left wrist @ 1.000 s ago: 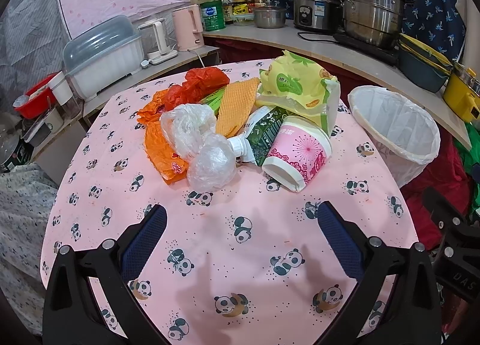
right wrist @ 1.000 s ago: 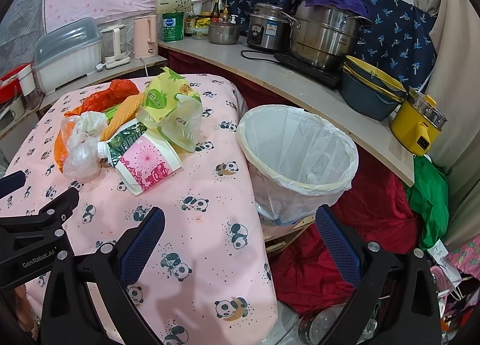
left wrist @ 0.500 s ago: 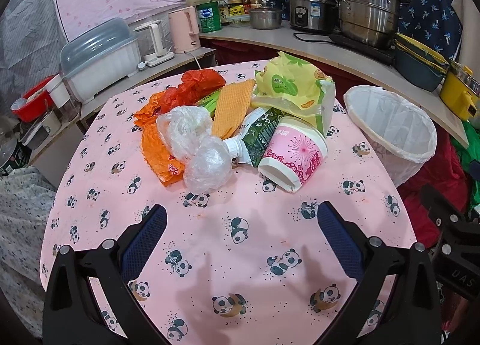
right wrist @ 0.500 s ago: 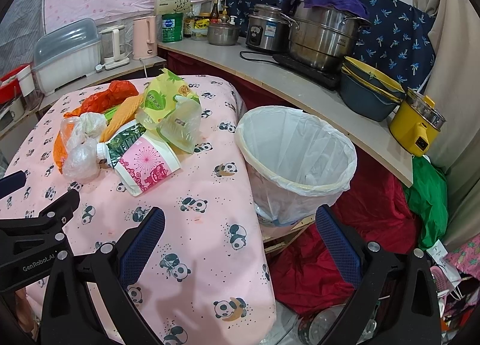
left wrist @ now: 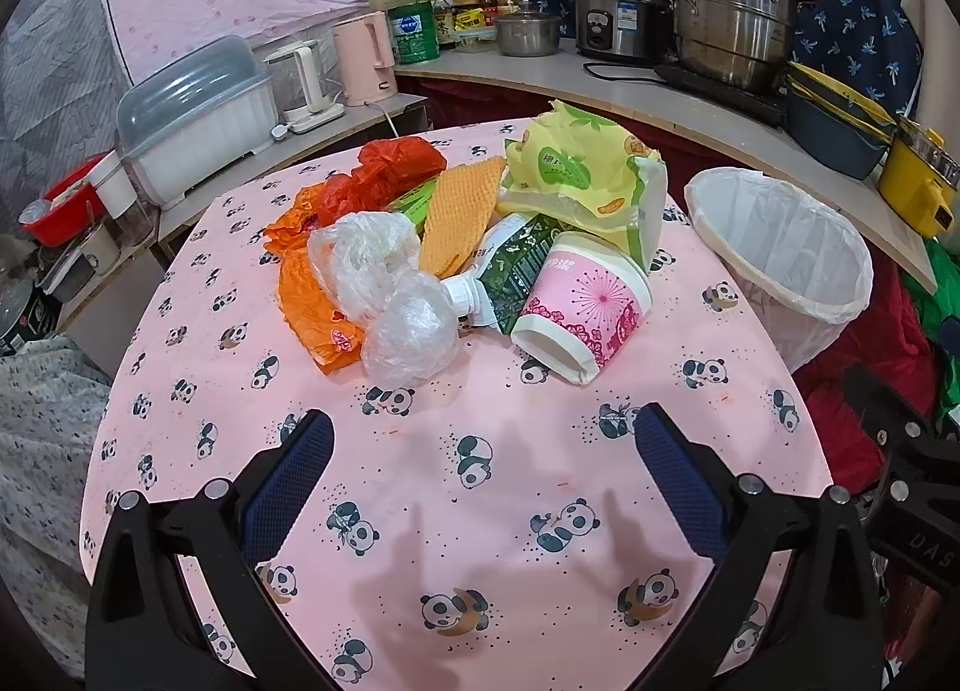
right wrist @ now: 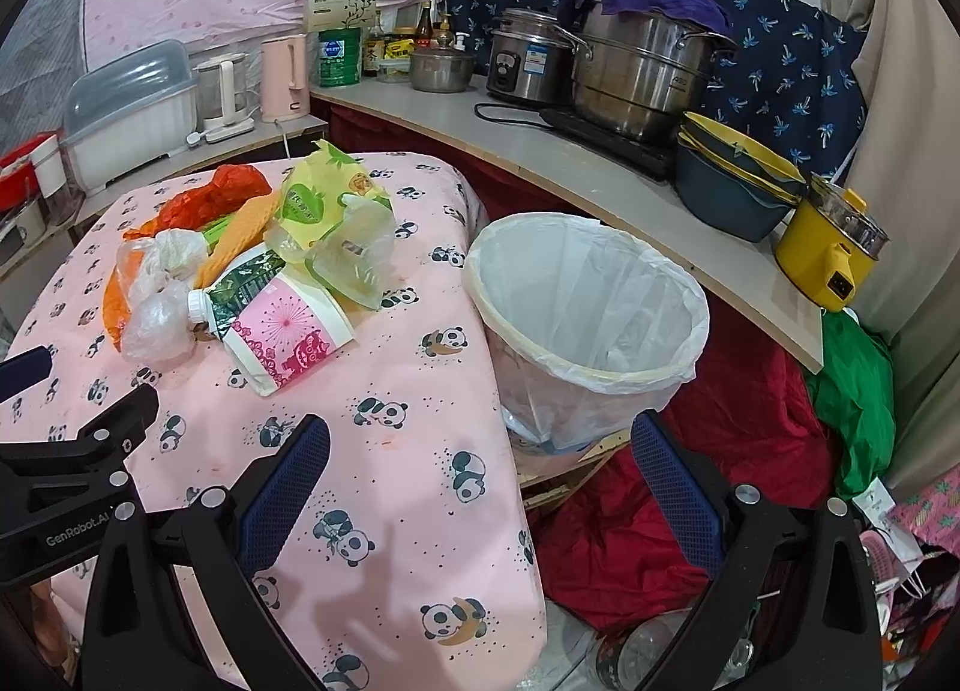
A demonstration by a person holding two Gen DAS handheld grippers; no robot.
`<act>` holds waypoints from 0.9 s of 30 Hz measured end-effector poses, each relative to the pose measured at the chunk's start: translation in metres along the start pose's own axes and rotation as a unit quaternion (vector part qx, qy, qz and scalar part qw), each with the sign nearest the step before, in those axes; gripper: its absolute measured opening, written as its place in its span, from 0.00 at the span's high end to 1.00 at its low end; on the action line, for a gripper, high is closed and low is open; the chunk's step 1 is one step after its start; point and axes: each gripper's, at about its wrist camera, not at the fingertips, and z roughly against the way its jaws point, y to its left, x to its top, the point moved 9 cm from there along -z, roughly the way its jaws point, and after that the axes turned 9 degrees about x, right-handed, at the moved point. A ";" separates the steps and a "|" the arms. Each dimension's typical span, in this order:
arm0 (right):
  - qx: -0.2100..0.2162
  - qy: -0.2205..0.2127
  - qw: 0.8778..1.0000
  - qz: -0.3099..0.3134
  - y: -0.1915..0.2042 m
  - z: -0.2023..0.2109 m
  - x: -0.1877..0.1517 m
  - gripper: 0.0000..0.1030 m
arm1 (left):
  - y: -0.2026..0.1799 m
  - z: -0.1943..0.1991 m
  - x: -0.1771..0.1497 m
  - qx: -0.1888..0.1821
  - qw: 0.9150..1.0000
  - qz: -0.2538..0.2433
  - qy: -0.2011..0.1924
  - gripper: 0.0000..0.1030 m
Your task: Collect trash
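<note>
left wrist: pink cup (left wrist: pixel 581 307) lies sideways, mouth toward camera.

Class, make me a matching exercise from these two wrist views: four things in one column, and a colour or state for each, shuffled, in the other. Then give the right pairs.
Things:
1. paper cup
2. waste bin
3. crumpled bag at the far side of the pile
4. left gripper

Descriptions:
A. red-orange
B. lined with a white bag, standing beside the table
C. open, fingers apart above the tablecloth
D. pink and white, lying on its side

Pairs: 1-D, 2-B, 3-A, 4-C
</note>
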 end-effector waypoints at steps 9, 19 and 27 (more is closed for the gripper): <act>-0.001 -0.001 1.000 0.000 -0.002 0.000 0.002 0.07 | 0.000 0.000 0.000 0.001 1.000 0.001 -0.001 0.07; -0.007 -0.005 1.000 -0.002 -0.003 -0.005 0.009 0.07 | 0.002 -0.003 0.006 0.001 1.000 0.003 -0.002 0.07; 0.000 -0.019 1.000 -0.010 0.001 -0.019 0.031 0.07 | 0.020 -0.019 0.016 0.004 1.000 0.018 -0.005 0.07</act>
